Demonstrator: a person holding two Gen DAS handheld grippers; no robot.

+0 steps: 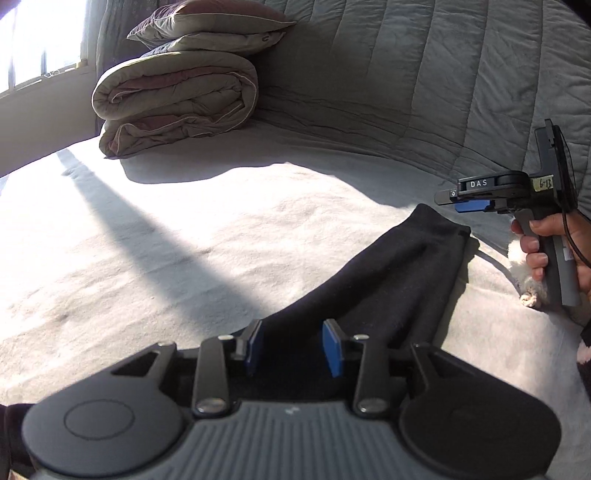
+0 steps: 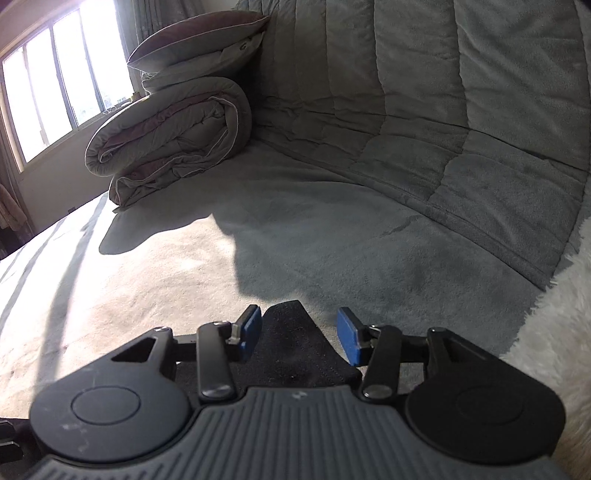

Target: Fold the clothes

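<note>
A black garment [image 1: 399, 266] lies flat on the pale bed cover [image 1: 184, 258], stretching from under my left gripper toward the right. The left gripper [image 1: 293, 345] hovers over the garment's near end, its blue pads [image 1: 332, 347] apart and pressing on nothing. The right gripper [image 1: 448, 199], held by a hand [image 1: 535, 240], is seen from the side above the garment's far end. In the right wrist view a pointed corner of the black garment [image 2: 295, 354] shows below the open right gripper [image 2: 301, 334], and the cloth touches neither pad.
A rolled beige duvet [image 1: 173, 99] with pillows [image 1: 210, 26] on top sits at the back left, near a bright window [image 2: 66, 85]. A grey quilted cover [image 2: 443, 110] rises behind the bed. White fluffy fabric [image 2: 554, 332] lies at the right edge.
</note>
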